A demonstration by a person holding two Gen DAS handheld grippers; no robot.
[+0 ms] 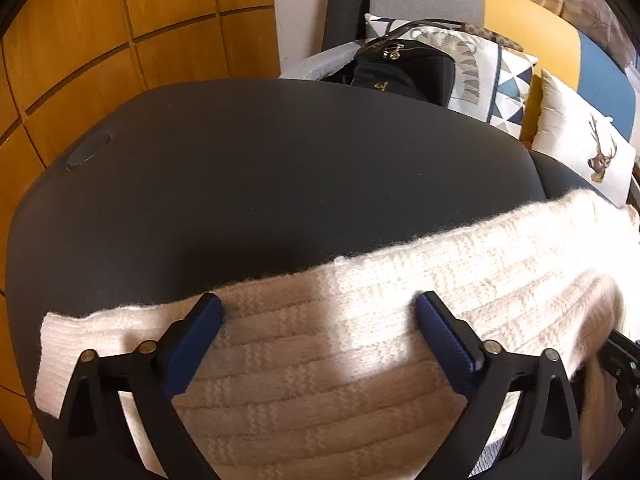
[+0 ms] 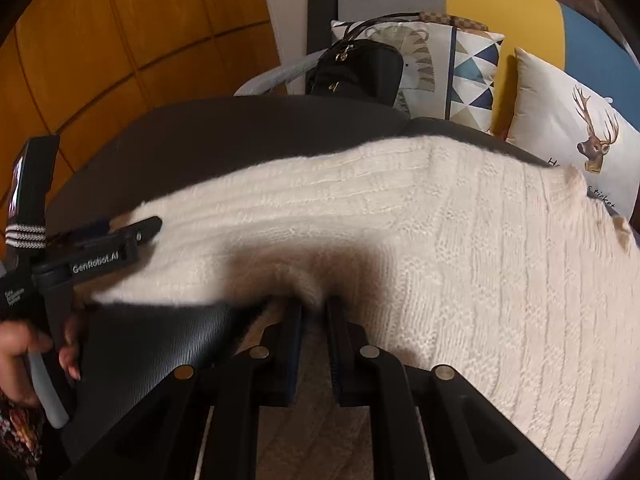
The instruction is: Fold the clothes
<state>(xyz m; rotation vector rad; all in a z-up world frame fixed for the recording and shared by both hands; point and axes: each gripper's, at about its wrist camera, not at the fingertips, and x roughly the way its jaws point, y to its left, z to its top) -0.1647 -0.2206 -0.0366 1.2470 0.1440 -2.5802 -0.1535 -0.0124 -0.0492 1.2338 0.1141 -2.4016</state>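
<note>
A cream knitted sweater [image 1: 360, 340] lies across the near part of a dark round table [image 1: 260, 168]. My left gripper [image 1: 320, 308] is open, its blue-padded fingers [image 1: 200, 340] spread wide just above the knit, holding nothing. In the right wrist view the sweater [image 2: 480, 240] covers the table's right half. My right gripper [image 2: 314, 312] is shut on a pinch of the sweater's near edge, which bunches between the jaws. The left gripper [image 2: 132, 232] shows at the left of that view, over the sweater's left end, held by a hand [image 2: 24, 360].
A sofa behind the table holds a black handbag [image 1: 400, 68], a triangle-patterned cushion [image 1: 492, 80] and a deer cushion [image 1: 580, 152]. Orange wood panelling [image 1: 120, 40] stands to the left. The table [image 2: 240, 132] drops off at its near edge.
</note>
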